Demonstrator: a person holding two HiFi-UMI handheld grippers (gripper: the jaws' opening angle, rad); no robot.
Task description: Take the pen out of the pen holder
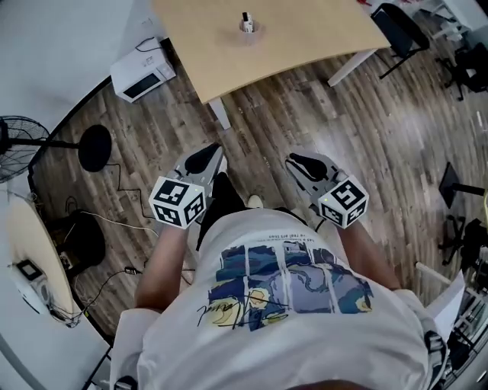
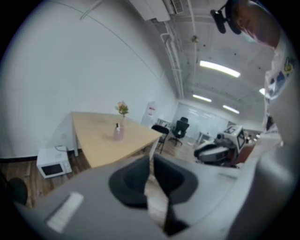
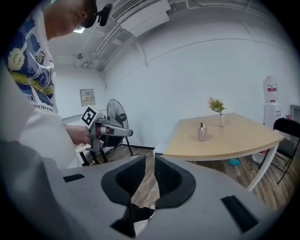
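Pen holder (image 3: pixel 202 136) on wooden table (image 3: pixel 234 143), pen (image 3: pixel 202 126) standing inside, flower vase (image 3: pixel 221 121) nearby

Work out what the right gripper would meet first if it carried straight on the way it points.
Probably the wooden floor, seen past the tips of the right gripper, short of the table. Nothing nearer lies in that line, though depth is unclear.

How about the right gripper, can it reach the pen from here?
Probably not yet. The right gripper hangs over the wooden floor, well short of the light wooden table where the dark pen stands in its small pen holder. Nothing blocks the way.
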